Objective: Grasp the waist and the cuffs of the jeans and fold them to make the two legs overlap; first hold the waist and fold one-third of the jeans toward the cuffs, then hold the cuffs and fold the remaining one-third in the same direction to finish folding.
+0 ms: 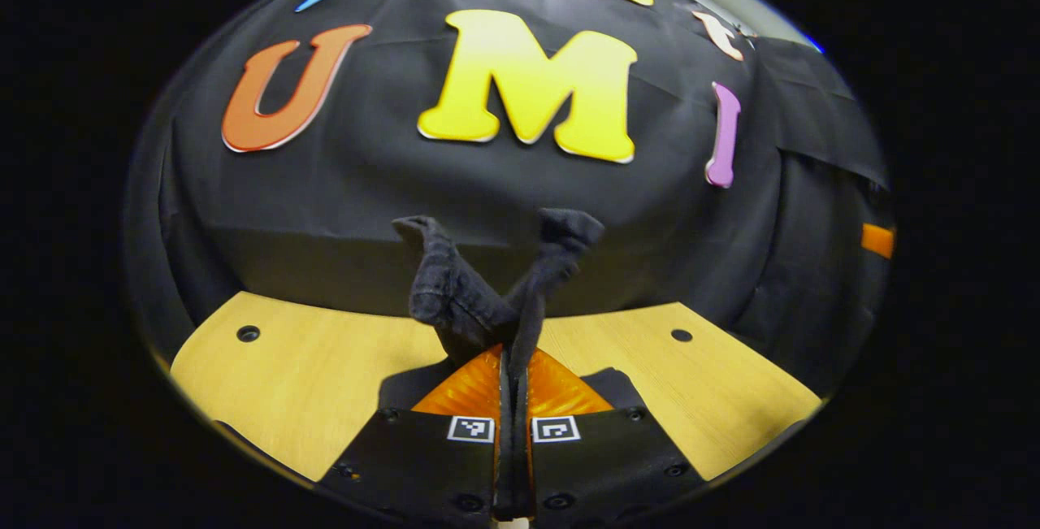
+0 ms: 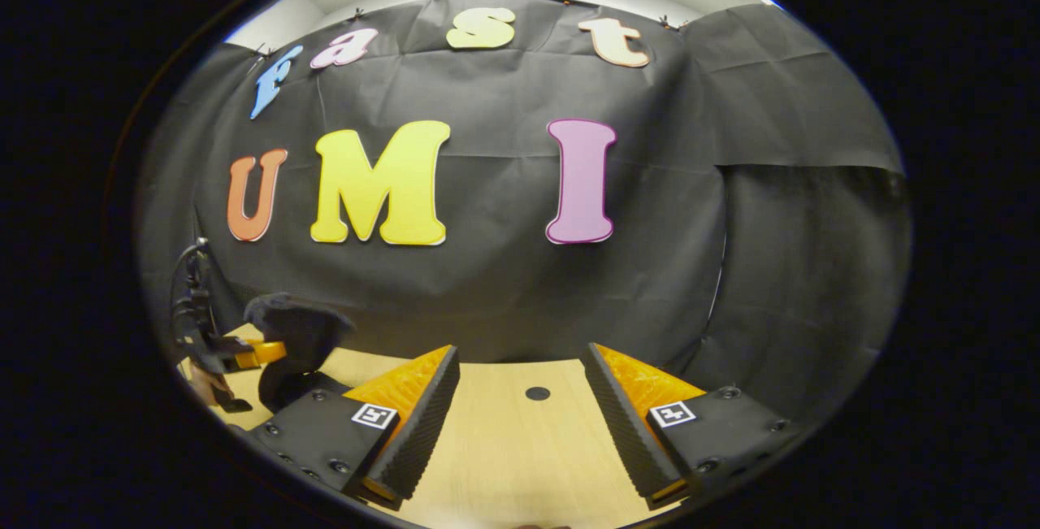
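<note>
In the left gripper view, my left gripper (image 1: 512,350) is shut on a bunched edge of the dark jeans (image 1: 479,285), whose fabric sticks up in two flaps above the fingers, held over the wooden table (image 1: 309,375). In the right gripper view, my right gripper (image 2: 520,387) stands open over the table (image 2: 504,448) with nothing between its fingers. Far to its left, the left gripper (image 2: 244,354) shows side-on with the dark jeans (image 2: 296,330) bunched at its tip. Which part of the jeans is gripped cannot be told.
The wooden table has small dark holes (image 1: 248,333) (image 2: 537,392) in its surface. The black cloth wall (image 2: 504,285) rises close behind the table's far edge. A cable (image 2: 191,269) runs up from the left gripper.
</note>
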Motion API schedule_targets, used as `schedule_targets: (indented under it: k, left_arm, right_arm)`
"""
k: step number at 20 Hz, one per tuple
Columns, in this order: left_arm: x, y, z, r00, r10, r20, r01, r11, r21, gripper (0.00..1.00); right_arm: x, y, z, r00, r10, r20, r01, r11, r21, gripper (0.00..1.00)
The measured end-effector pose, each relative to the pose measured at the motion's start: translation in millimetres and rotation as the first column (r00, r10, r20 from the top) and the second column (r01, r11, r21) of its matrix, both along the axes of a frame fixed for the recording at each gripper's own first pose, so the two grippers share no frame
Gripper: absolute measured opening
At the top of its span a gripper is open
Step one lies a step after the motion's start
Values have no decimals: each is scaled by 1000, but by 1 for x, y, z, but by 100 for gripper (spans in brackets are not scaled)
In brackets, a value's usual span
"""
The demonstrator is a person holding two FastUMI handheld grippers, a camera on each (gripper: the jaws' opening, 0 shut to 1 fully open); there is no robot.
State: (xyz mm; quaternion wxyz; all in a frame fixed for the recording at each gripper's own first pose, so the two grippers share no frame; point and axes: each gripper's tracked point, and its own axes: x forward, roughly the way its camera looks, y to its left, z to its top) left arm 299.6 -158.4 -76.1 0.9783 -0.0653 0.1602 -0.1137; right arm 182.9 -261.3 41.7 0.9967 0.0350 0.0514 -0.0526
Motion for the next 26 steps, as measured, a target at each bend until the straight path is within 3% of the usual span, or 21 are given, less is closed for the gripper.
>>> schedule_targets:
  k: [3,4,7,8,10,16,19,22,23,26]
  left_arm:
    - [-8,-31,-37,997,-56,-61,59,997,45,3]
    - [-10,-45,-74,990,-77,-122,88,993,84,3]
    - [-27,-62,-116,976,-86,-199,121,978,169,6]
    - [-34,-65,-121,972,-98,-214,137,975,178,11]
    - [-36,-68,-128,975,-95,-200,137,968,208,36]
    - [-42,-65,-122,985,-34,-171,63,983,170,54]
    - [-48,-61,-114,987,-10,-159,33,989,143,72]
    - [-54,-63,-107,989,-6,-149,26,992,127,81]
    - [-55,-63,-105,989,-7,-145,24,993,119,88]
    - [-65,-62,-98,990,-20,-143,33,995,93,94]
  right_arm:
    - [0,-6,-5,1000,-9,-4,9,1000,14,97]
    - [-2,-9,-8,1000,-14,-9,14,1000,19,97]
    - [-5,-18,-11,1000,-28,-11,29,999,28,94]
    - [-6,-21,-11,999,-33,-11,34,999,32,97]
    - [-7,-24,-11,999,-43,-12,43,998,43,94]
    - [-11,-27,-18,998,-52,-29,53,997,51,94]
    - [-12,-27,-18,998,-52,-31,54,997,48,94]
    - [-12,-27,-17,998,-53,-31,54,997,53,97]
    - [-12,-25,-17,998,-52,-32,54,997,55,97]
    - [-13,-18,-19,998,-43,-36,46,997,64,94]
